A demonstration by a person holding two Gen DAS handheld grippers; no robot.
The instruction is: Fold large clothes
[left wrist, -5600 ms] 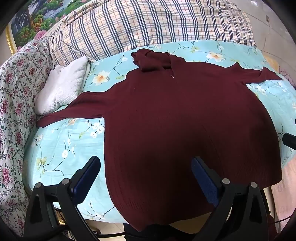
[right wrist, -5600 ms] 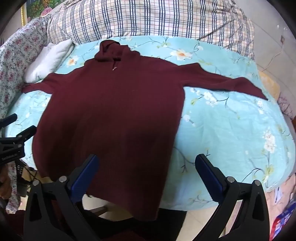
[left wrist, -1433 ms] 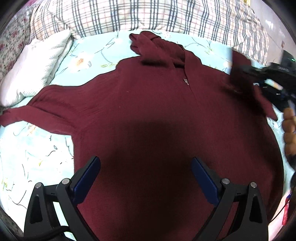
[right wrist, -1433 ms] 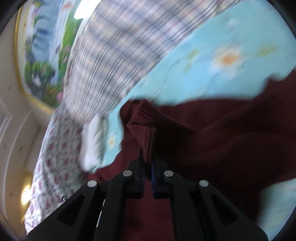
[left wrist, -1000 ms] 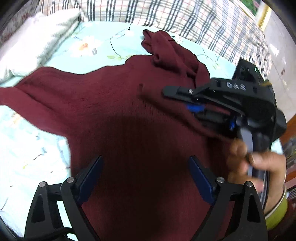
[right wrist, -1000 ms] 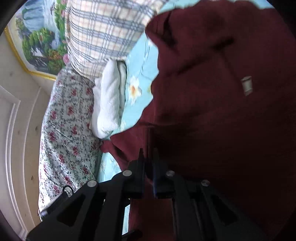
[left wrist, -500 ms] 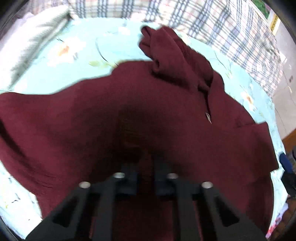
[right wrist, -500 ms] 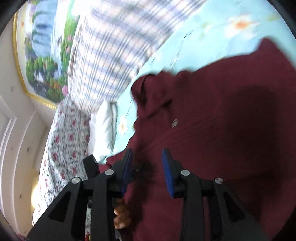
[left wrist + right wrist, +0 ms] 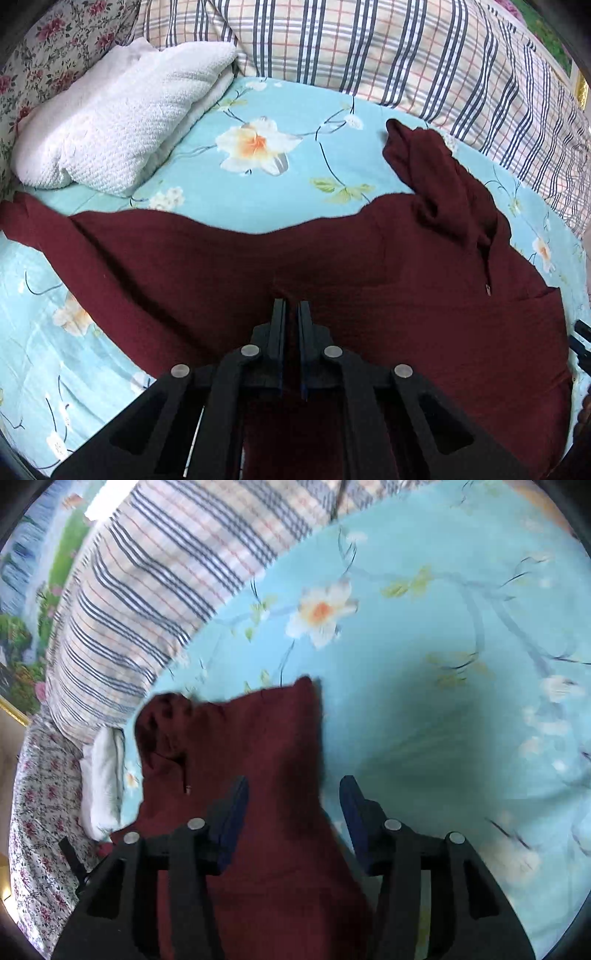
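Left wrist view: left gripper (image 9: 291, 314) pinches the maroon sweater (image 9: 369, 280) for folding; right gripper (image 9: 291, 801) hangs open above it

Maroon sweater (image 9: 332, 258) on turquoise floral sheet (image 9: 229, 184), plaid pillow (image 9: 406, 48).

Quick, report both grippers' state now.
Left gripper: shut on the maroon sweater.
Right gripper: open, holding nothing, above the sweater's edge.
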